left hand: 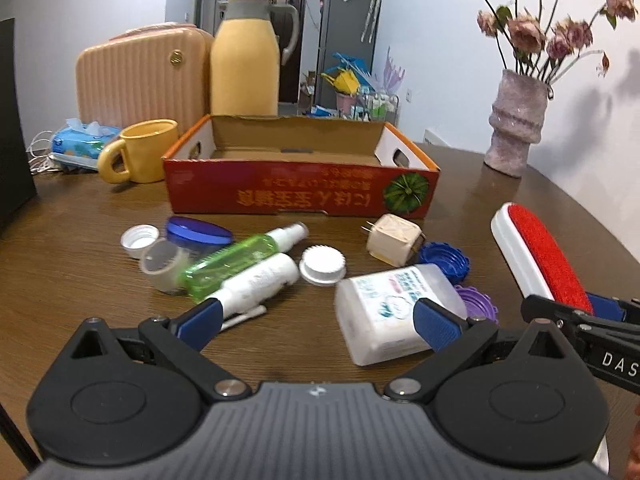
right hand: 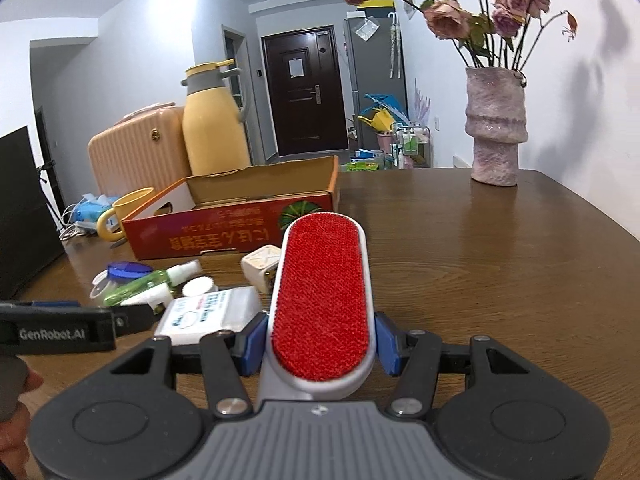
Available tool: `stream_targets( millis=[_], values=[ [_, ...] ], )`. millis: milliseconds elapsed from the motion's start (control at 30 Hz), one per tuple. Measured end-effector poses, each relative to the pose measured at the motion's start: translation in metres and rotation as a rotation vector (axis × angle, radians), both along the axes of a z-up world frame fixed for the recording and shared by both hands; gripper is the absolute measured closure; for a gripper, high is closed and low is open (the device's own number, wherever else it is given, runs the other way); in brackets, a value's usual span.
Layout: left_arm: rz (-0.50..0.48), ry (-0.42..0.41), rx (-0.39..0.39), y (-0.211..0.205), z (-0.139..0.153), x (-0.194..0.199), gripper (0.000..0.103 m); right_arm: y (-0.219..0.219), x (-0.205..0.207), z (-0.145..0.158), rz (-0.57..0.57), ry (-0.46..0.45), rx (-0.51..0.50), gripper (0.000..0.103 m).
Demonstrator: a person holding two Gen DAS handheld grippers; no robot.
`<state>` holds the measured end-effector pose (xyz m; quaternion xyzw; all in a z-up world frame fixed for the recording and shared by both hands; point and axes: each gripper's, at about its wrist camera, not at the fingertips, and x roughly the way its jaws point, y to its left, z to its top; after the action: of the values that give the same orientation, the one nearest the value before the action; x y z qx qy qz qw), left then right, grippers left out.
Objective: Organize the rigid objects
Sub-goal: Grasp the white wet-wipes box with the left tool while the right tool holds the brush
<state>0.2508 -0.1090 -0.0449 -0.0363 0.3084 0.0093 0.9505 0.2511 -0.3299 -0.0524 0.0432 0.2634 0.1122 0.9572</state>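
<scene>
right gripper (right hand: 320,340) fingers clamped on red lint brush (right hand: 322,300); left gripper (left hand: 320,320) fingers wide open, empty, above desk (left hand: 80,272)

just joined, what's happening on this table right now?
A person is tidying loose items with two handheld grippers. The right gripper is clamped on a red lint brush, held above the table. The left gripper is open and empty, hovering over the clutter: a white plastic container, a green spray bottle, a white tube, caps and a plug adapter. The red cardboard box behind them looks empty so far.
</scene>
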Motion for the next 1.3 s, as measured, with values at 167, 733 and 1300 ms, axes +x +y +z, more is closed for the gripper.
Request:
stream_targets(
  millis=[167, 733, 1300],
  values=[
    [0.001, 0.026, -0.036, -0.013, -0.006, 0.01, 0.0, -0.012, 0.01, -0.005, -0.008, 0.004, 0.019, 0.048],
    [0.095, 0.042, -0.075, -0.047, -0.018, 0.037, 0.0, -0.042, 0.037, -0.025, -0.029, -0.005, 0.135, 0.048],
    [0.137, 0.059, 0.006, -0.064, -0.033, 0.044, 0.0, -0.044, 0.033, -0.029, -0.037, -0.008, 0.152, 0.048]
  ],
)
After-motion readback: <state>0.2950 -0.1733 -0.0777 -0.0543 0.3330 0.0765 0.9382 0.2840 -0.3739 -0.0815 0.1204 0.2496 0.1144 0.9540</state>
